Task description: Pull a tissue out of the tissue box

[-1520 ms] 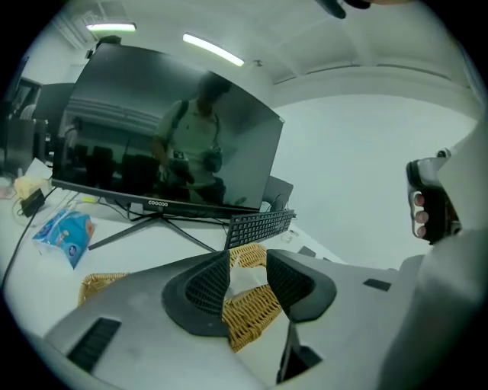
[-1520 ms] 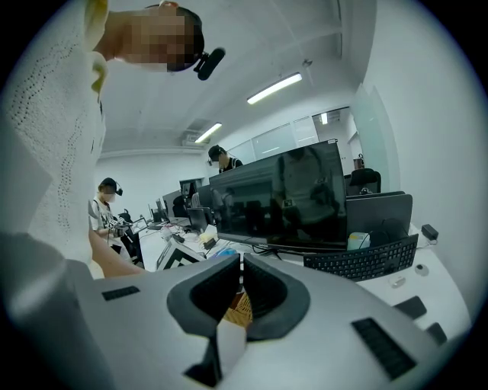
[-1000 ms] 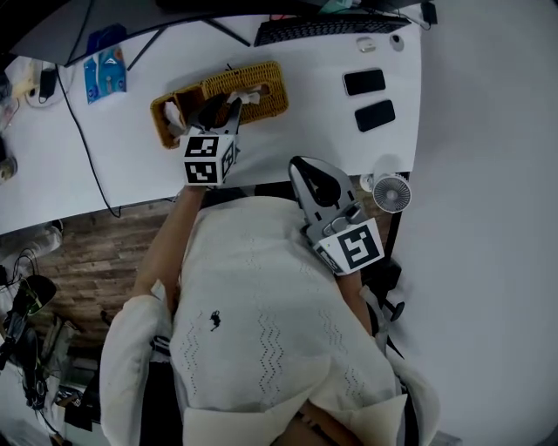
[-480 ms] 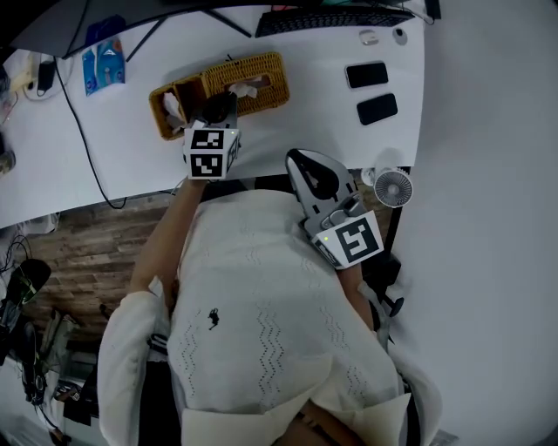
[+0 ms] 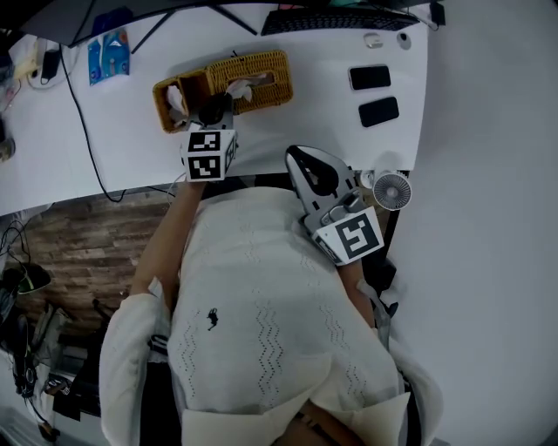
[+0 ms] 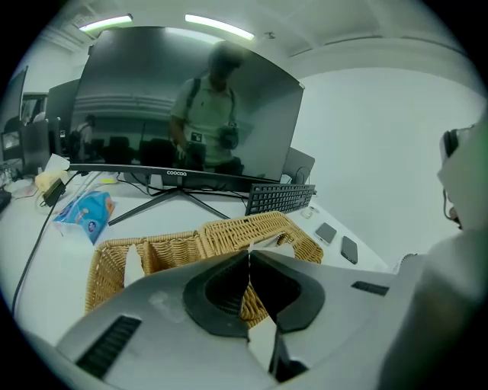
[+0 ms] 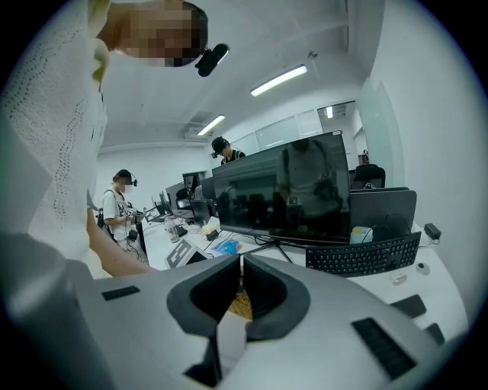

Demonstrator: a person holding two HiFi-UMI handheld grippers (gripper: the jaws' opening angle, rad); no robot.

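Head view is showing the tissue box (image 5: 261, 70) lying lengthwise across your desk (image 5: 113, 148). Gripper views alone are showing your left tool (image 6: 248, 259) and right tool (image 7: 240, 266) pressing shut.

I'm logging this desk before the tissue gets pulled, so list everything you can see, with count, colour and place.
desk: one, white, under everything
tissue box: one, tan wicker, far middle of the desk
tissue: one, white, poking out of the box's top
phones: two, black, right side of the desk
keyboard: one, black, far edge
monitor: one, black, behind the keyboard
packet: one, blue, far left
cable: one, black, across the left side
fan: one, white, by the near right corner
left gripper: grey, jaws together, at the box's near side
right gripper: grey, jaws together, by the person's chest
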